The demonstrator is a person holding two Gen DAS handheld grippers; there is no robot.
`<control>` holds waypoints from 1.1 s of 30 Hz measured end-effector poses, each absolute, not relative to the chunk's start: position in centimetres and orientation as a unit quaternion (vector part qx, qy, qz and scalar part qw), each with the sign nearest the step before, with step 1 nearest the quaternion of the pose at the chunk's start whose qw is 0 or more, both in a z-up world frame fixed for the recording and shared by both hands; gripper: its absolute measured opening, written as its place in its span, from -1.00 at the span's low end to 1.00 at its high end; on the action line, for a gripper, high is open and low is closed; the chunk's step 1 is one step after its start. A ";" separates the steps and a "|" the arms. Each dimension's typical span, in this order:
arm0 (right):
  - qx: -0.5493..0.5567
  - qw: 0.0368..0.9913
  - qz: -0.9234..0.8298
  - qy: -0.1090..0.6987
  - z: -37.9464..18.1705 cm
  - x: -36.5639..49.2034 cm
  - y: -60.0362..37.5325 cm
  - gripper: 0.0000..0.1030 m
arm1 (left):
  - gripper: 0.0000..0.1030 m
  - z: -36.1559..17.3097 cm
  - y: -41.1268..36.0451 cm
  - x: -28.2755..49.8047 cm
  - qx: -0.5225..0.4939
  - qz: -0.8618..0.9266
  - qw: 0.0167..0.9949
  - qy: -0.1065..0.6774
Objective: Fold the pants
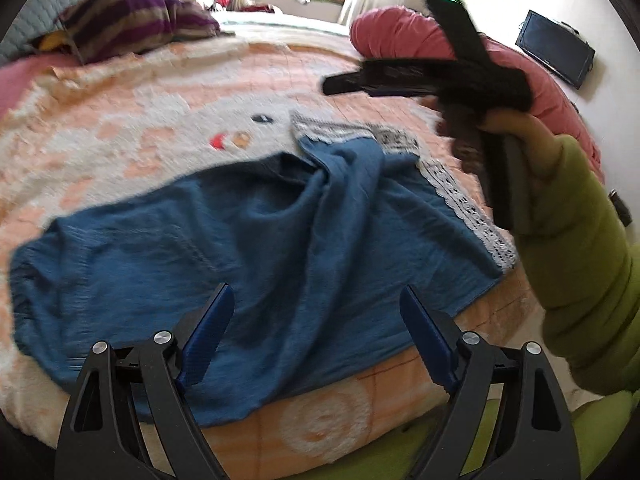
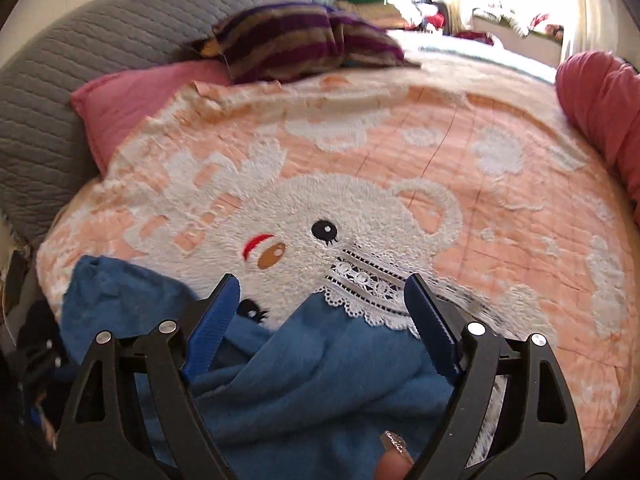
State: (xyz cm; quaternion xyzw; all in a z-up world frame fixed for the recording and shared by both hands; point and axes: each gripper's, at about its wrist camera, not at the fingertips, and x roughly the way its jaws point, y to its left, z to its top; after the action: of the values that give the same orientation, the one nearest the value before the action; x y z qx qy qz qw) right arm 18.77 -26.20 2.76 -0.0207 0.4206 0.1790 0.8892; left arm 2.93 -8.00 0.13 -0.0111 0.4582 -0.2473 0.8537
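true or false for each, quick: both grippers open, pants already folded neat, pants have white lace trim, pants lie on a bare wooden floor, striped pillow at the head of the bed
1. Both grippers are open. True: the left gripper and the right gripper stand wide, with nothing clamped.
2. The pants are folded neatly. False: the blue pants lie spread and rumpled.
3. The pants have white lace trim. True: the lace trim edges them.
4. The pants lie on a bare wooden floor. False: they lie on a peach blanket with a white bear on it, on a bed.
5. A striped pillow sits at the head of the bed. True: the purple striped pillow rests there.
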 end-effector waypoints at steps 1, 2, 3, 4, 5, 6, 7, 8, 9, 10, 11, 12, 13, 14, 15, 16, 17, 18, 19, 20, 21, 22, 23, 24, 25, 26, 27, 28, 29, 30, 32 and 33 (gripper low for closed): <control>-0.029 0.887 0.169 0.429 2.3 19.4 -25.9 0.51 | 0.60 -0.1 -8.2 3.1 -0.014 -0.250 0.850 0.464; -0.035 0.884 0.168 0.435 1.7 20.1 -25.6 0.51 | 0.55 -0.3 -8.5 3.4 -0.013 -0.251 0.847 0.468; -0.040 0.882 0.163 0.440 1.2 20.6 -25.3 0.51 | 0.45 -0.5 -8.8 3.7 -0.009 -0.253 0.845 0.471; -0.052 0.880 0.153 0.447 0.7 21.2 -24.8 0.51 | 0.39 -0.6 -9.1 3.9 -0.005 -0.254 0.843 0.474; -0.058 0.879 0.152 0.449 0.4 21.6 -24.6 0.51 | 0.37 -0.8 -9.6 4.4 -0.002 -0.258 0.839 0.479; -0.061 0.877 0.152 0.452 0.1 22.0 -24.3 0.51 | 0.28 -1.0 -10.0 4.7 -0.002 -0.262 0.836 0.483; -0.064 0.875 0.148 0.457 -0.2 22.3 -24.0 0.51 | 0.24 -1.2 -10.4 5.0 -0.001 -0.265 0.833 0.486; -0.065 0.872 0.146 0.463 -0.5 22.8 -23.7 0.51 | 0.24 -1.5 -10.7 5.2 0.000 -0.268 0.830 0.490; -0.069 0.869 0.147 0.467 -0.8 23.1 -23.4 0.51 | 0.24 -1.8 -11.1 5.6 0.001 -0.269 0.827 0.494; -0.075 0.868 0.145 0.469 -1.1 23.5 -23.1 0.51 | 0.24 -2.3 -11.5 5.9 0.004 -0.268 0.825 0.498; -0.083 0.866 0.140 0.472 -1.5 23.9 -22.8 0.51 | 0.24 -2.6 -11.6 6.1 0.007 -0.266 0.824 0.500; -0.088 0.864 0.135 0.476 -1.9 24.3 -22.6 0.51 | 0.24 -3.1 -11.8 6.4 0.008 -0.263 0.823 0.503; -0.088 0.862 0.132 0.482 -2.2 24.6 -22.4 0.51 | 0.24 -3.3 -11.8 6.5 0.007 -0.263 0.823 0.504; -0.087 0.859 0.132 0.487 -2.7 25.0 -22.3 0.51 | 0.24 -3.4 -11.8 6.6 0.007 -0.263 0.824 0.502; -0.088 0.856 0.129 0.492 -3.1 25.3 -22.2 0.51 | 0.24 -3.4 -11.8 6.6 0.010 -0.264 0.825 0.499; -0.086 0.855 0.125 0.496 -3.4 25.5 -22.2 0.49 | 0.24 -3.4 -11.8 6.6 0.014 -0.264 0.828 0.495; -0.084 0.854 0.119 0.499 -3.8 25.7 -22.4 0.45 | 0.24 -3.4 -11.7 6.6 0.015 -0.265 0.829 0.492; -0.083 0.854 0.117 0.500 -4.0 25.8 -22.5 0.25 | 0.24 -3.4 -11.7 6.7 0.014 -0.266 0.829 0.492; -0.083 0.855 0.117 0.499 -4.1 25.9 -22.6 0.06 | 0.24 -3.5 -11.6 6.8 0.010 -0.267 0.828 0.493; -0.083 0.856 0.116 0.496 -4.2 25.9 -23.0 -0.04 | 0.24 -3.6 -11.4 7.0 0.009 -0.268 0.828 0.493; -0.079 0.858 0.117 0.494 -4.1 26.0 -23.2 -0.33 | 0.24 -3.6 -11.3 7.1 0.009 -0.269 0.828 0.492; -0.070 0.860 0.122 0.491 -3.9 26.0 -23.6 -0.57 | 0.24 -3.6 -11.2 7.4 0.009 -0.270 0.828 0.491; -0.049 0.863 0.136 0.485 -3.4 25.8 -24.3 -0.69 | 0.24 -3.8 -11.1 7.5 0.009 -0.271 0.829 0.489; -0.039 0.866 0.142 0.479 -2.9 25.6 -24.7 -0.83 | 0.24 -3.8 -11.0 7.6 0.006 -0.272 0.829 0.488; -0.033 0.870 0.142 0.470 -2.4 25.3 -25.2 -0.85 | 0.24 -3.8 -10.9 7.6 0.004 -0.273 0.829 0.487; -0.027 0.877 0.141 0.458 -1.6 24.7 -25.9 -0.87 | 0.24 -3.8 -10.8 7.6 0.003 -0.273 0.830 0.486; -0.020 0.881 0.142 0.450 -1.0 24.3 -26.5 -0.88 | 0.24 -3.7 -10.6 7.5 0.001 -0.273 0.831 0.485; -0.011 0.885 0.142 0.442 -0.4 23.8 -27.2 -0.88 | 0.24 -3.7 -10.5 7.5 0.000 -0.273 0.832 0.483; 0.002 0.889 0.142 0.435 0.4 23.1 -28.2 -0.88 | 0.24 -3.7 -10.4 7.5 -0.002 -0.273 0.833 0.482; 0.013 0.893 0.142 0.428 1.1 22.4 -29.1 -0.88 | 0.24 -3.6 -10.2 7.3 -0.004 -0.273 0.834 0.480; 0.025 0.899 0.139 0.414 2.3 21.1 -30.8 -0.88 | 0.24 -3.5 -9.9 7.1 -0.002 -0.272 0.837 0.476; 0.029 0.902 0.137 0.408 2.8 20.4 -31.6 -0.88 | 0.24 -3.5 -9.9 7.1 0.000 -0.271 0.837 0.475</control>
State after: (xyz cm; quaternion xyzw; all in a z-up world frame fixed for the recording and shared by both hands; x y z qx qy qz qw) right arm 20.39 -31.60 2.78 0.0292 0.4082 0.1368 0.9021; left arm 7.13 -9.91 -3.51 -0.0001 0.4747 -0.2711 0.8373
